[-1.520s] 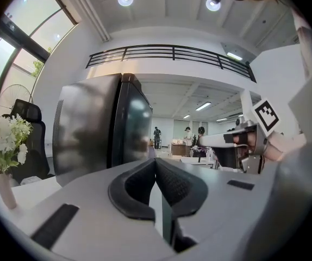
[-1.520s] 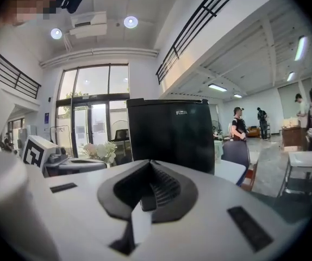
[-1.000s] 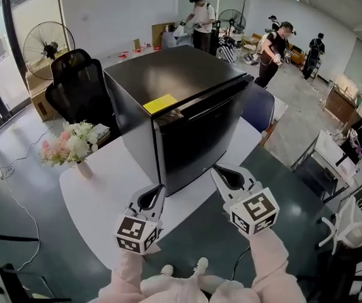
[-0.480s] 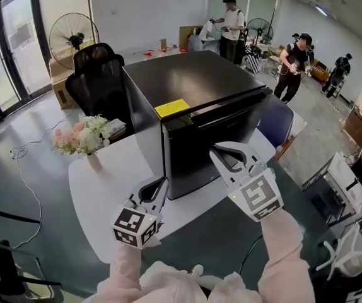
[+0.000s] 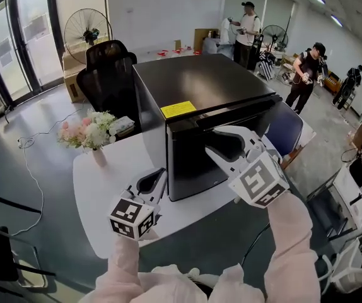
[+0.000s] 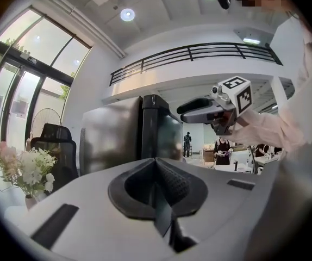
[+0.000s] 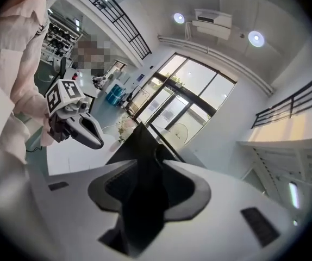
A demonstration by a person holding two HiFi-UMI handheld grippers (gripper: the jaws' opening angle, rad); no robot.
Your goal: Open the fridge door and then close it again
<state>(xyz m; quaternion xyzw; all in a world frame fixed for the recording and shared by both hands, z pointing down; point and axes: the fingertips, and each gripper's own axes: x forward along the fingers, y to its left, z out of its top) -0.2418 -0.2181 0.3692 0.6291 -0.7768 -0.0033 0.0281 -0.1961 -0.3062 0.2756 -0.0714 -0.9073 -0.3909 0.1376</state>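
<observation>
Vase (image 5: 98,157) holds pink flowers (image 5: 87,131) near the closed fridge (image 5: 197,84).

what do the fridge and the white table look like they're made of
Fridge: dark casing, likely painted sheet metal with a satin gloss; its flat top throws back soft light reflections. Table: white, smooth, low sheen, probably laminate or painted board; no grain shows, so the core is unclear.
</observation>
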